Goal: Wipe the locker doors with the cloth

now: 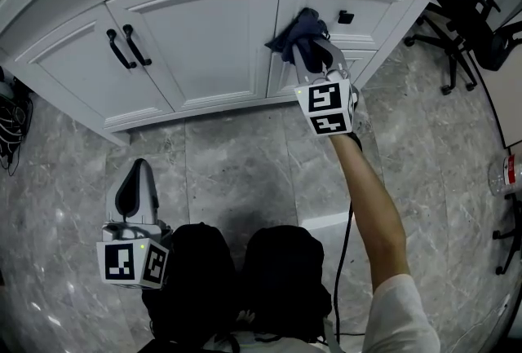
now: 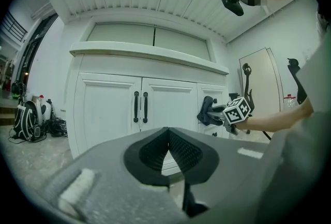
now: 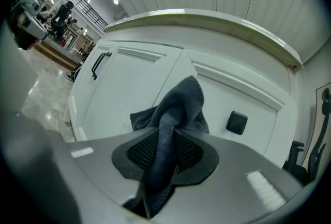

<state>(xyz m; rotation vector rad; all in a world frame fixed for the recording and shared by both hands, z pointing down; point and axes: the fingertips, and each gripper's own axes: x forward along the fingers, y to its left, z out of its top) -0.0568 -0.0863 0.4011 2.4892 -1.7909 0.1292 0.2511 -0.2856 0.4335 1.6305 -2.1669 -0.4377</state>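
Note:
A dark blue cloth [image 1: 295, 33] is pressed against the white locker front, at the seam between the middle door [image 1: 212, 33] and the narrow right panel [image 1: 359, 5]. My right gripper [image 1: 310, 50] is shut on the cloth [image 3: 175, 114], which bunches out past the jaws and touches the door. The right panel carries a black square knob [image 3: 237, 122]. My left gripper [image 1: 137, 187] hangs low over the floor, well back from the lockers, shut with nothing in it [image 2: 166, 134]. From there the cloth [image 2: 207, 110] shows on the right.
Two black bar handles [image 1: 128, 46] sit on the left pair of doors. Office chairs [image 1: 466, 17] stand at the right, a bottle [image 1: 507, 172] at the far right edge and a backpack [image 2: 23, 120] at the left. Grey marble floor [image 1: 236, 172] lies below.

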